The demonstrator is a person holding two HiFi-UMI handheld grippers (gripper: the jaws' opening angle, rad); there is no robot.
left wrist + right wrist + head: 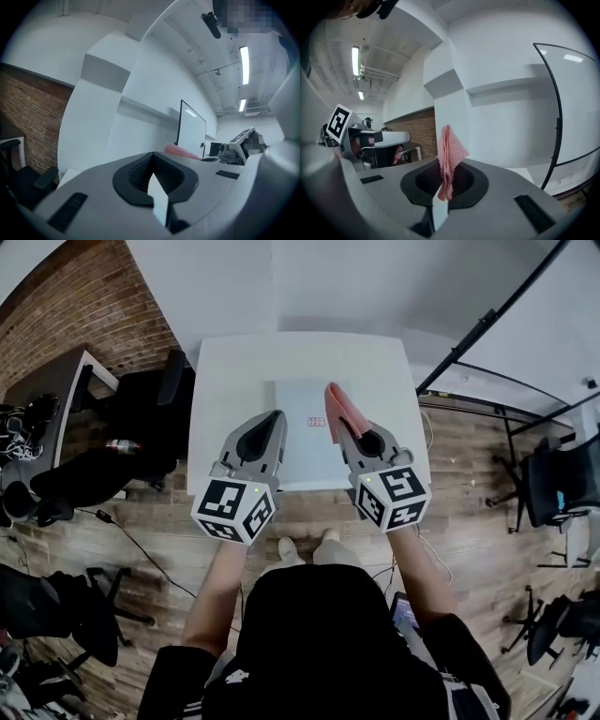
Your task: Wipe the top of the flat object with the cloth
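The flat object (302, 442), a pale grey-blue panel with a small red mark near its middle, is laid flat on a white table (234, 362), its near edge close to the table's near edge. The cloth (343, 411), pink and loosely woven, is seen over the flat object's right edge, bunched into a narrow fold. It is pinched by the right gripper (339, 430): in the right gripper view the jaws are closed on the cloth's lower end, and the rest of the fabric is left standing up past the tips. Whether the cloth is touching the flat object cannot be told.

The left gripper (276, 416) is held over the flat object's left part, beside the right one. Its jaws are pressed fully together and nothing is caught between them. Both grippers are pointed towards the flat object's far edge, and their marker cubes are seen on the near side of its near edge.

The person's feet (289, 550) are placed on a wooden floor (141, 521), just short of the flat object's near edge. A black office chair (167, 390) is parked to the flat object's left, past the table's side. A brick wall (56, 296) is seen further off on that same side, and a black-framed board (192, 131) is stood off to the flat object's right.
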